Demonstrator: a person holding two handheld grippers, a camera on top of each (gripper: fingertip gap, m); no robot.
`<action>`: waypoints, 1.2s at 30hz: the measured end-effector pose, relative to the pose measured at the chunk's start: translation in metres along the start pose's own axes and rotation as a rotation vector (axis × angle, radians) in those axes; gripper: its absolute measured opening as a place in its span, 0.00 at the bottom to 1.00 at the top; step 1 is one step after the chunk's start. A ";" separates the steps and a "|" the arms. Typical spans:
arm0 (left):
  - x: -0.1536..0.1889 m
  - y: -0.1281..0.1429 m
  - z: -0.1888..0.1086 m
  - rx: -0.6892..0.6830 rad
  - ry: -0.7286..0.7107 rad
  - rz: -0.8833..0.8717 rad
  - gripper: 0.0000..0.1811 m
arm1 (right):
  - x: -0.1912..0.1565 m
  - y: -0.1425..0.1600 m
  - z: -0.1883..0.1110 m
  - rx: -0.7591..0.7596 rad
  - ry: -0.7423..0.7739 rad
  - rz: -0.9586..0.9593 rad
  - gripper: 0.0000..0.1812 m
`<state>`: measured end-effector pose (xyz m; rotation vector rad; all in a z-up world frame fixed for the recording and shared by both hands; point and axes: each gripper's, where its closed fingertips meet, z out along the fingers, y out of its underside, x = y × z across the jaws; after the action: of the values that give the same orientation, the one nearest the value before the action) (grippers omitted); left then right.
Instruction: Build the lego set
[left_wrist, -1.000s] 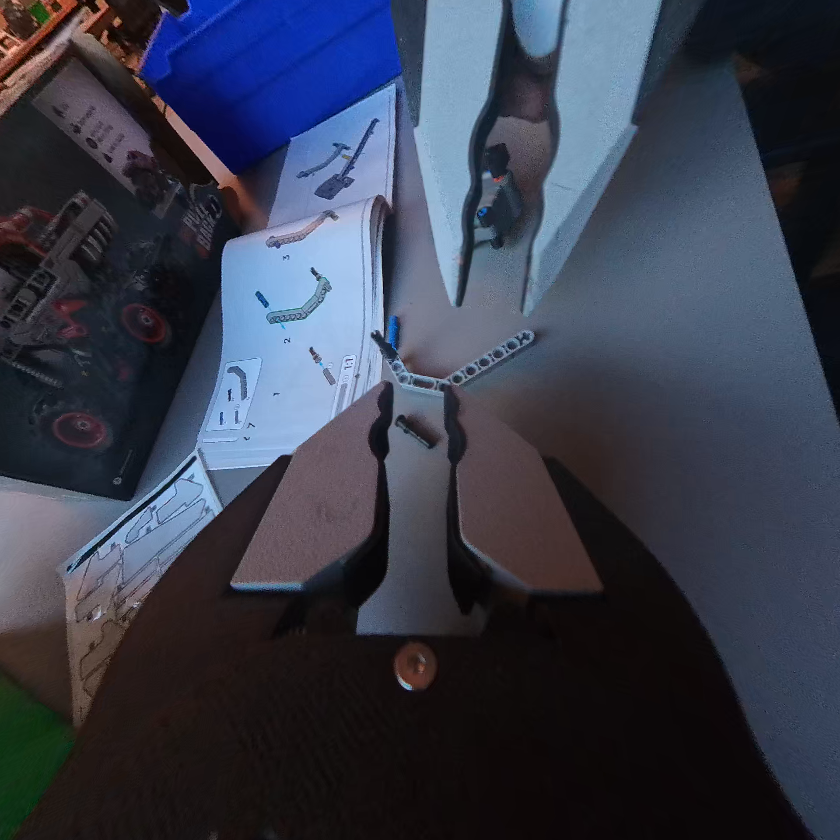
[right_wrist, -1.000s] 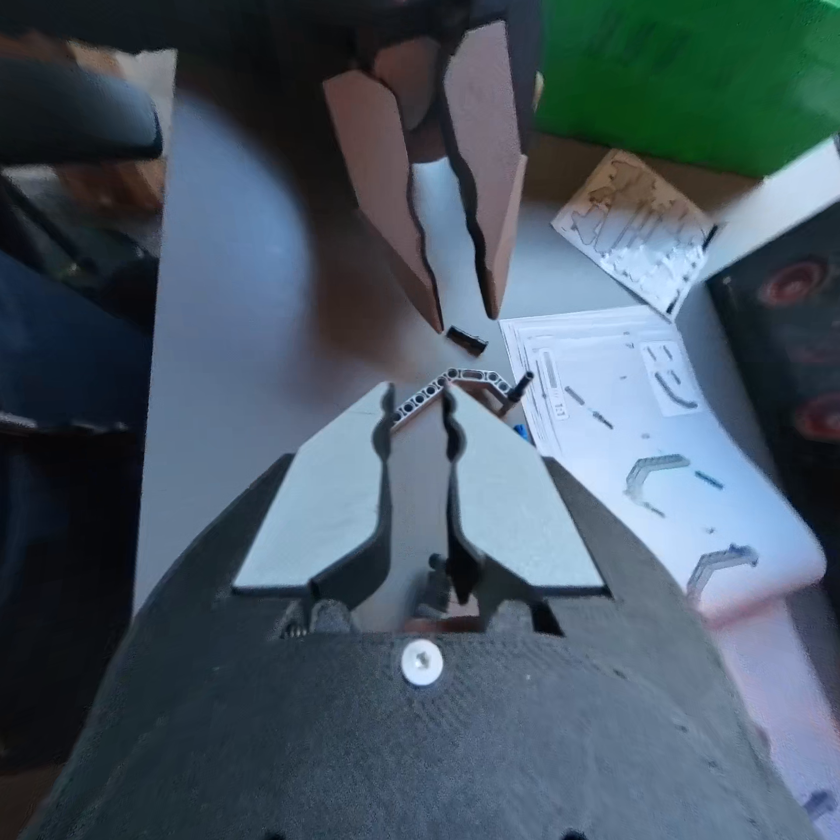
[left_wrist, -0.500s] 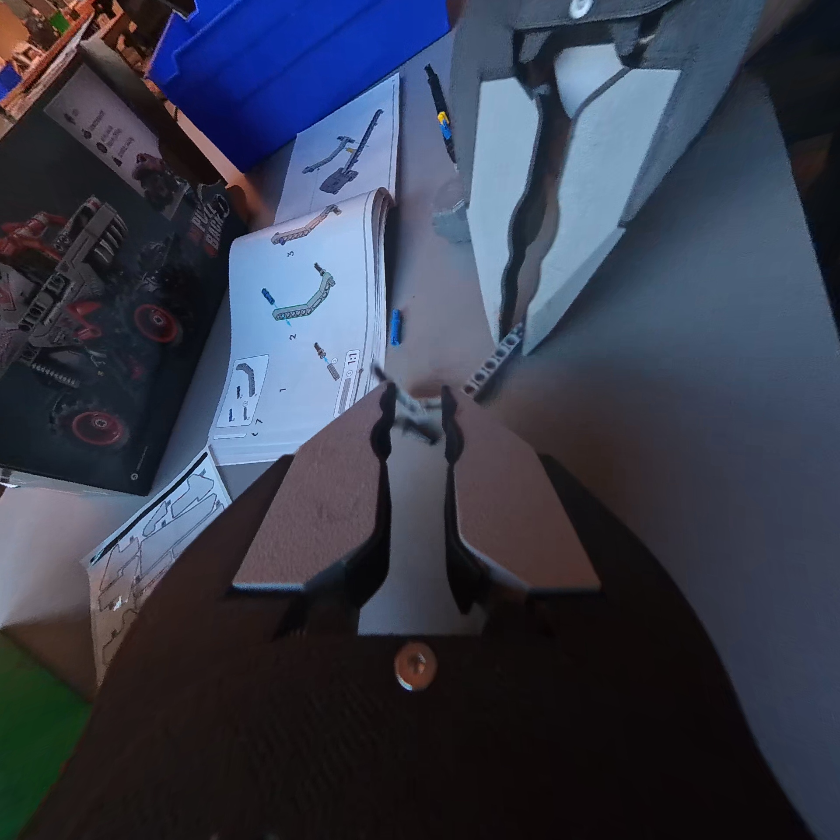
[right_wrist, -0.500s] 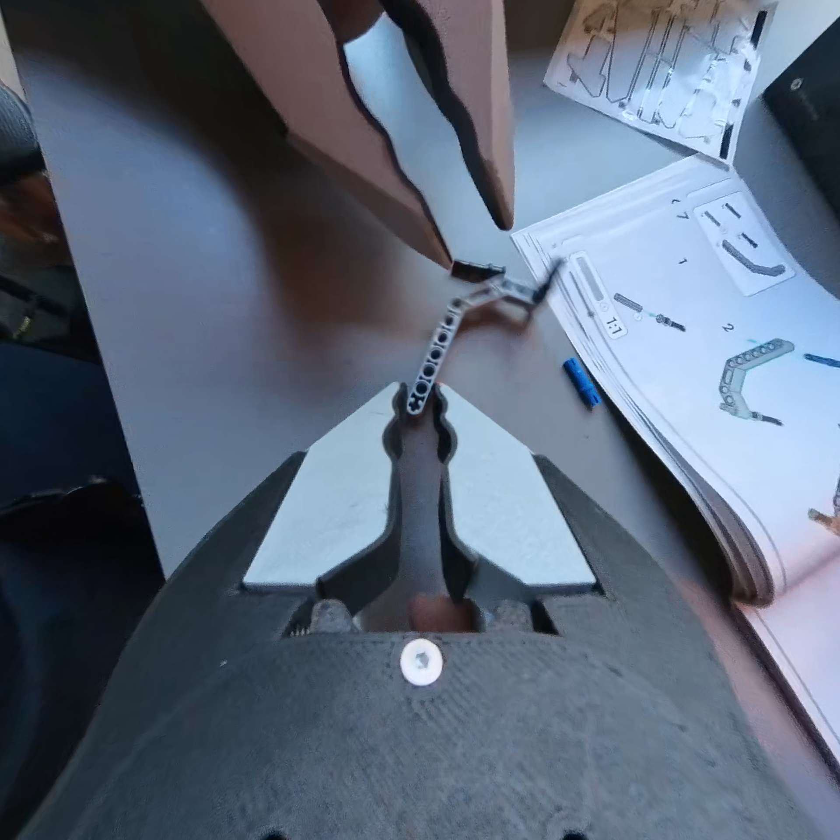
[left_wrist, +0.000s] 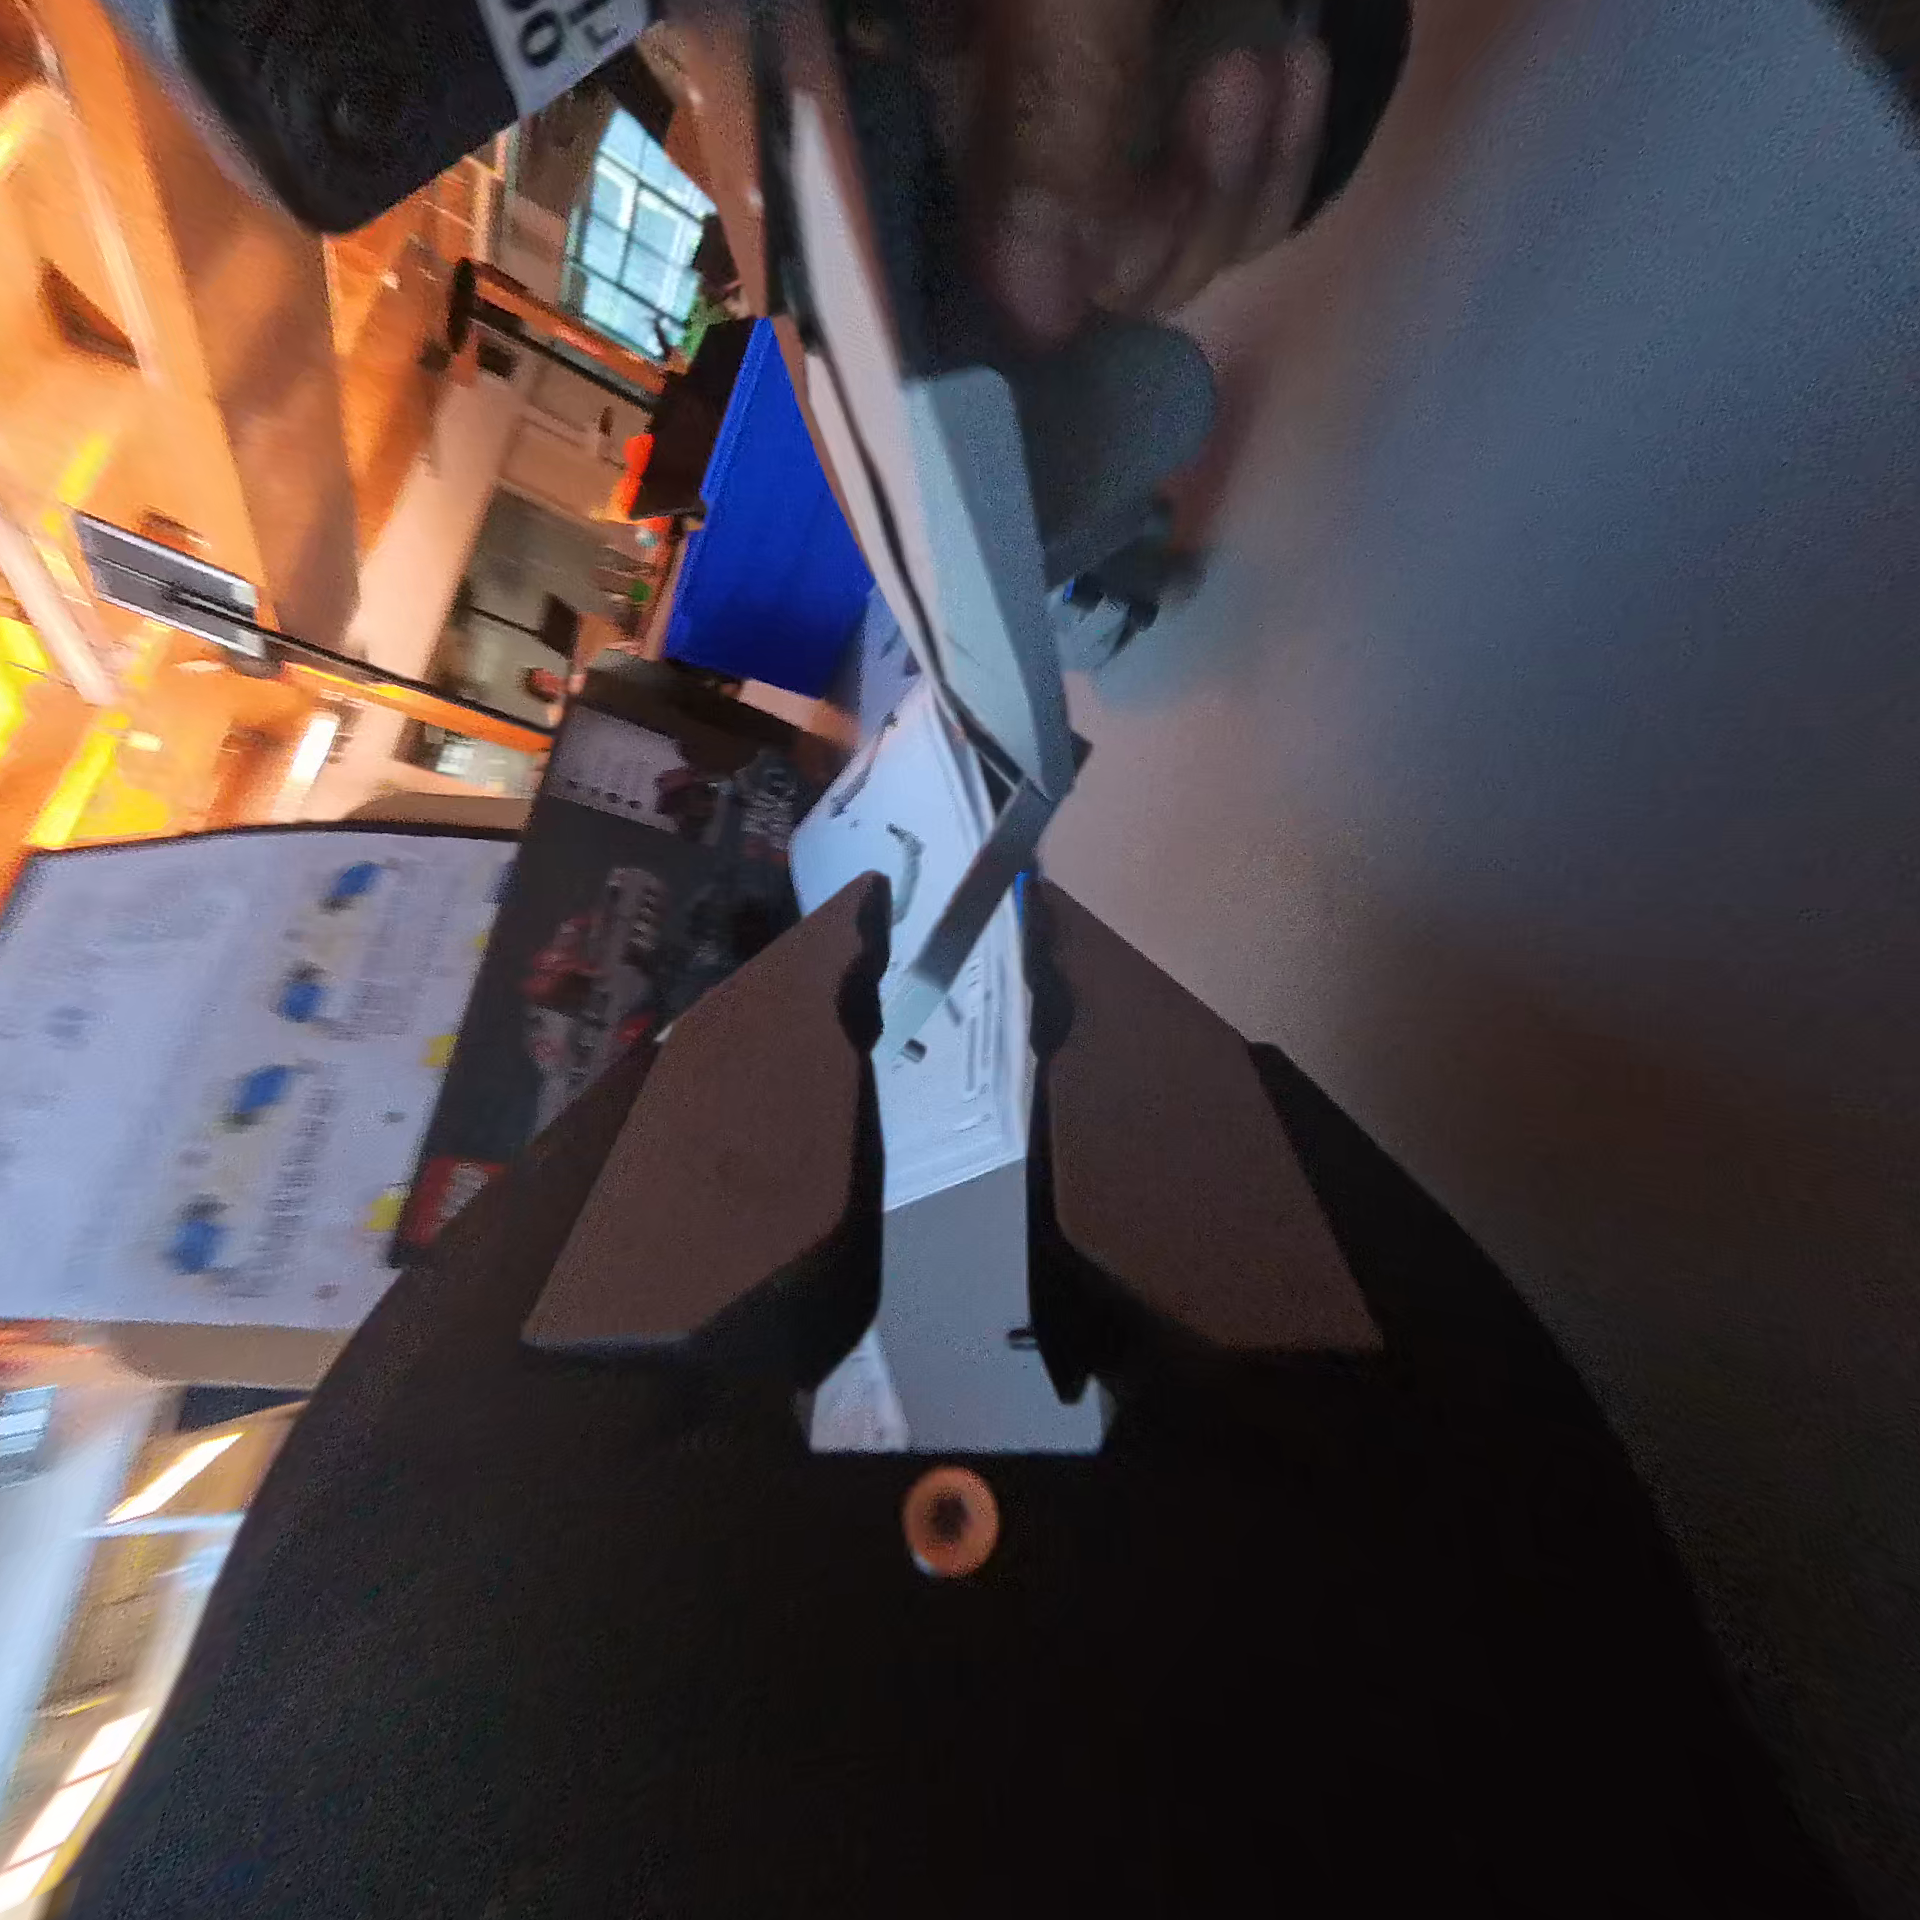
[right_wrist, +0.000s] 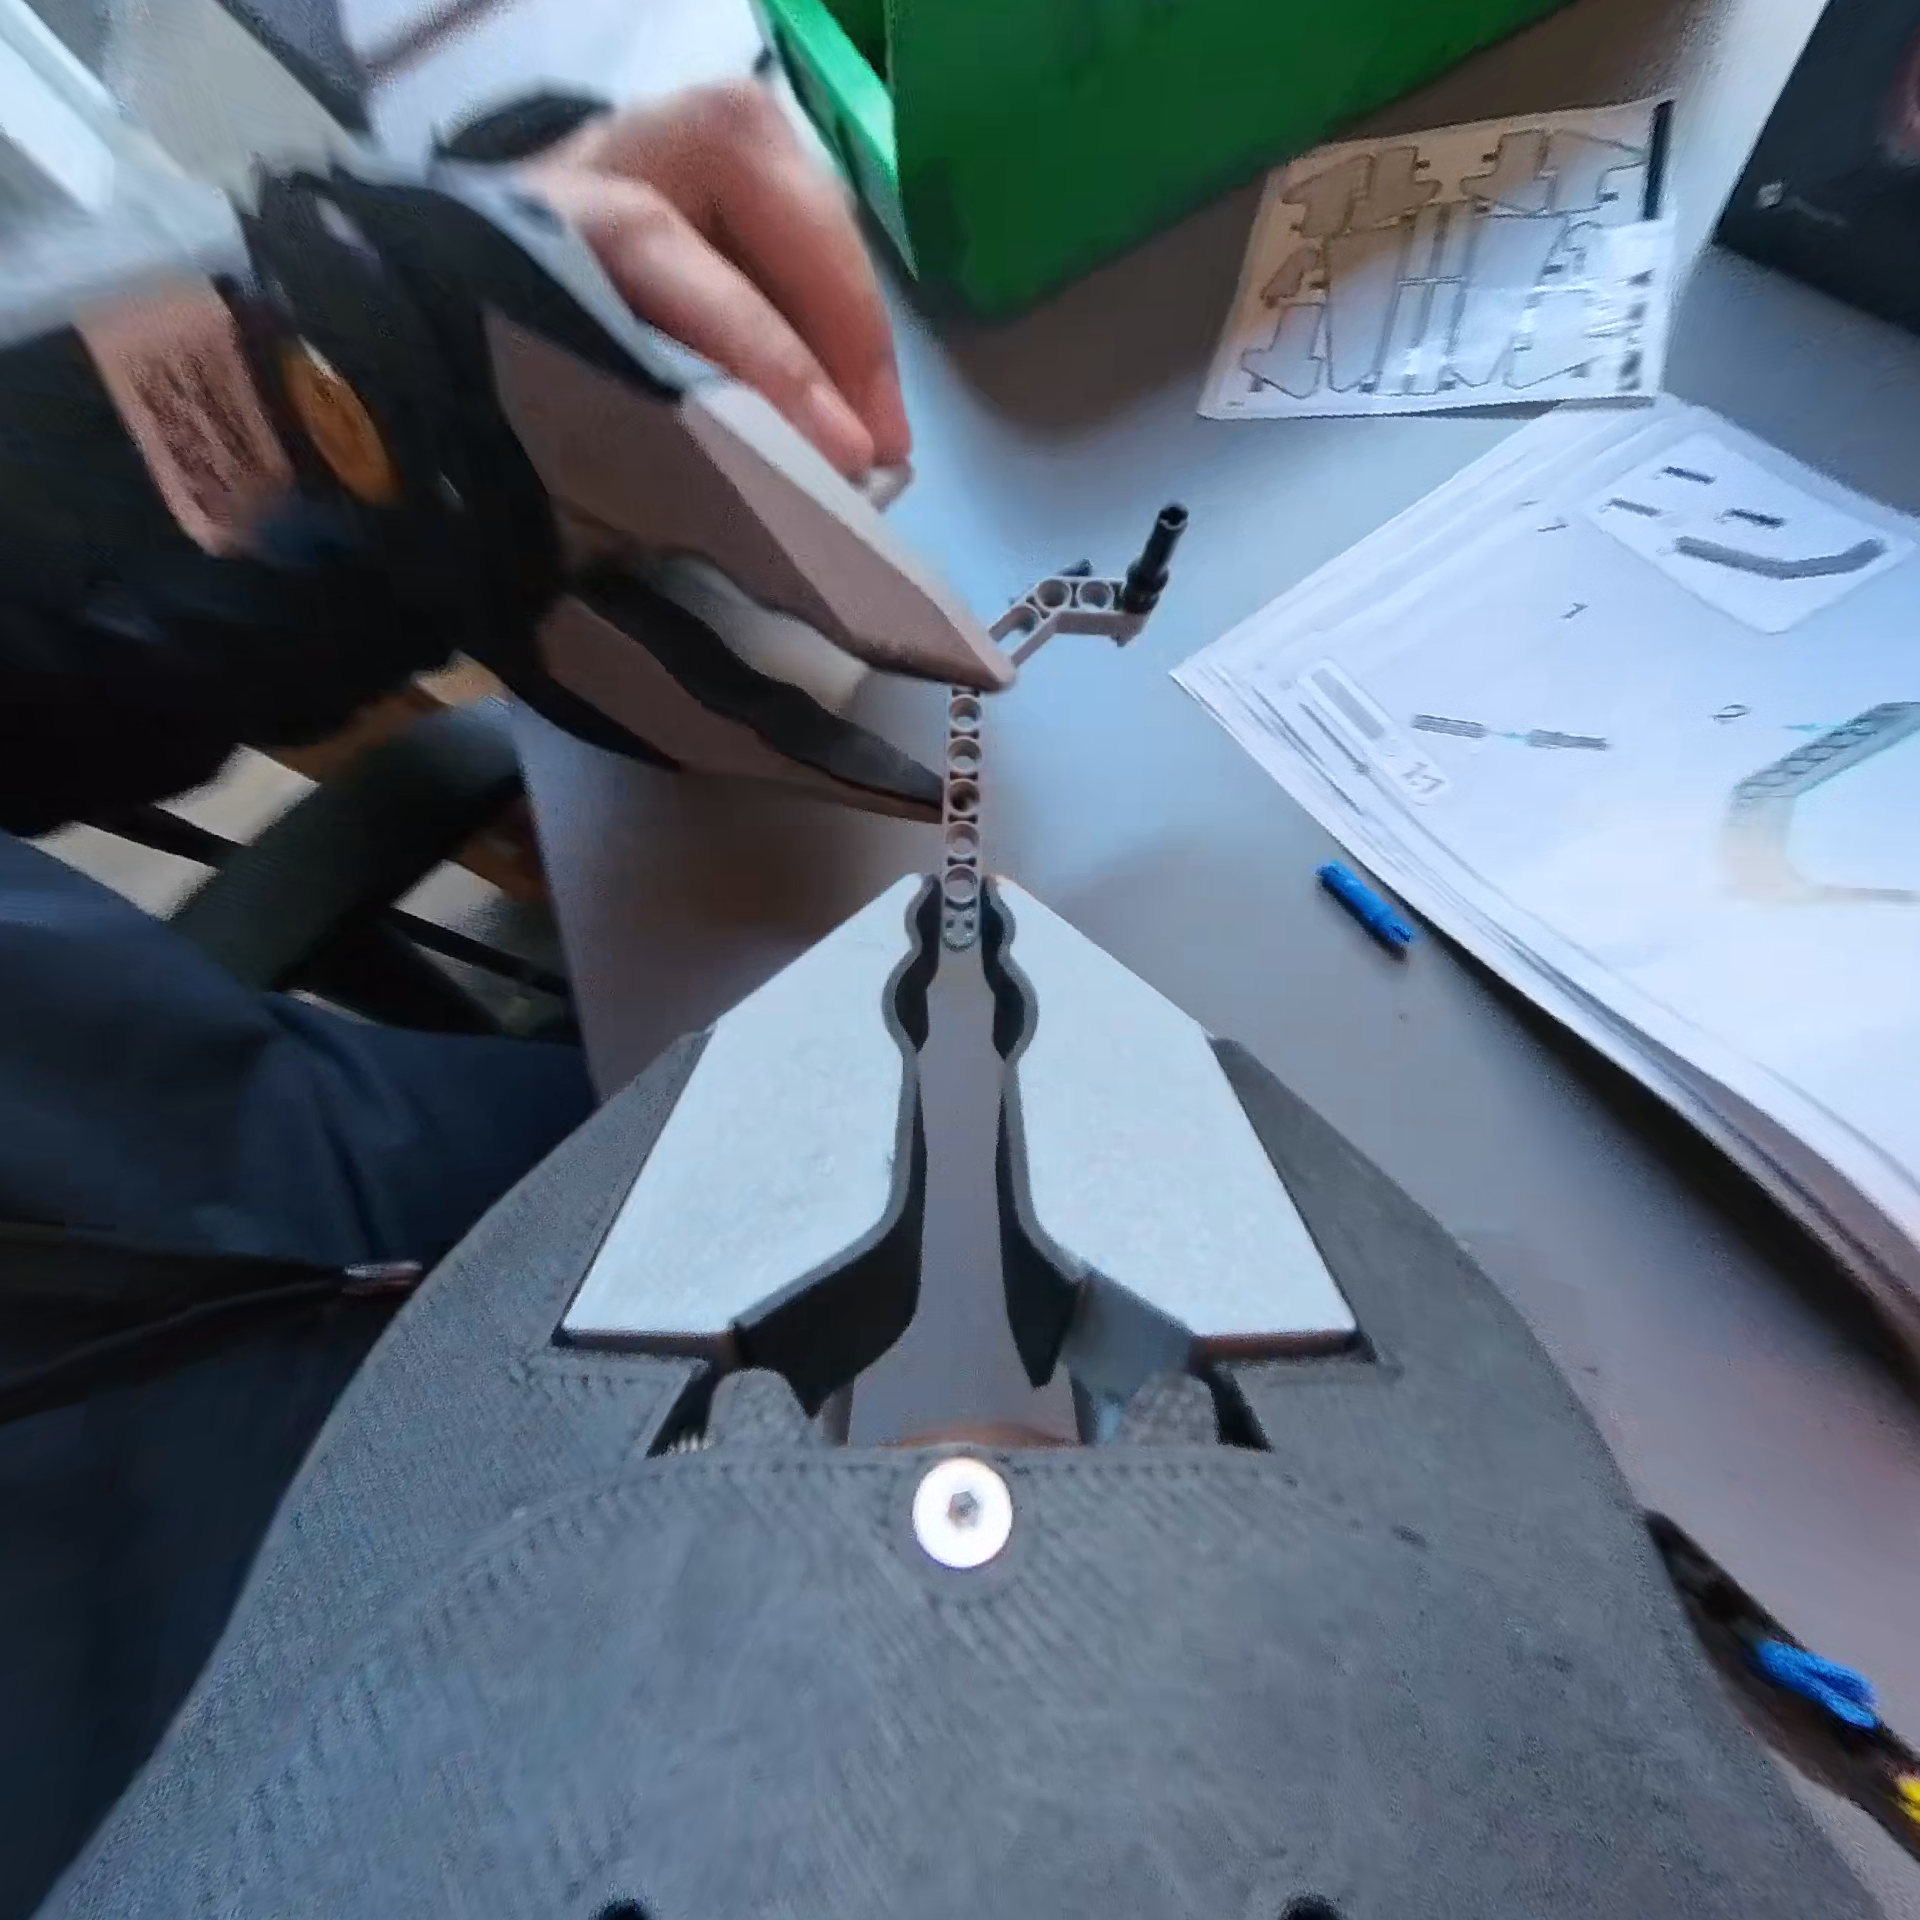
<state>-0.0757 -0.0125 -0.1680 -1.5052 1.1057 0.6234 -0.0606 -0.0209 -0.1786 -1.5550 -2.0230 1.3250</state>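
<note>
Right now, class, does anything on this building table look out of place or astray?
One thing: a small blue pin lies loose on the grey table beside the open instruction booklet, apart from the build. The right gripper holds the grey bent beam clear of the table, a black pin at its far end. Nothing looks broken.

Matt grey plastic beam (right_wrist: 964, 800), paper instruction booklet (right_wrist: 1621, 727), smooth matt grey table (right_wrist: 1247, 1039).

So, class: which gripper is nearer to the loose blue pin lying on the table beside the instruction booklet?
Right. The right gripper, shut on the grey beam, sits just left of the blue pin. The left gripper reaches the beam from farther left, beyond it.
</note>
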 end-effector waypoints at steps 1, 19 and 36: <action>-0.001 0.003 0.002 -0.032 -0.034 0.069 0.11 | -0.004 -0.003 -0.001 0.019 -0.043 0.036 0.03; -0.022 -0.007 -0.011 0.218 0.076 -0.365 0.04 | 0.085 0.015 -0.014 -0.580 0.196 -0.471 0.11; 0.028 -0.013 -0.006 0.188 0.213 -0.145 0.10 | 0.084 0.018 0.013 -0.605 -0.002 -0.535 0.01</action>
<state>-0.0533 -0.0275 -0.1849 -1.4958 1.1692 0.2548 -0.0910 0.0460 -0.2255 -1.0461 -2.7339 0.5393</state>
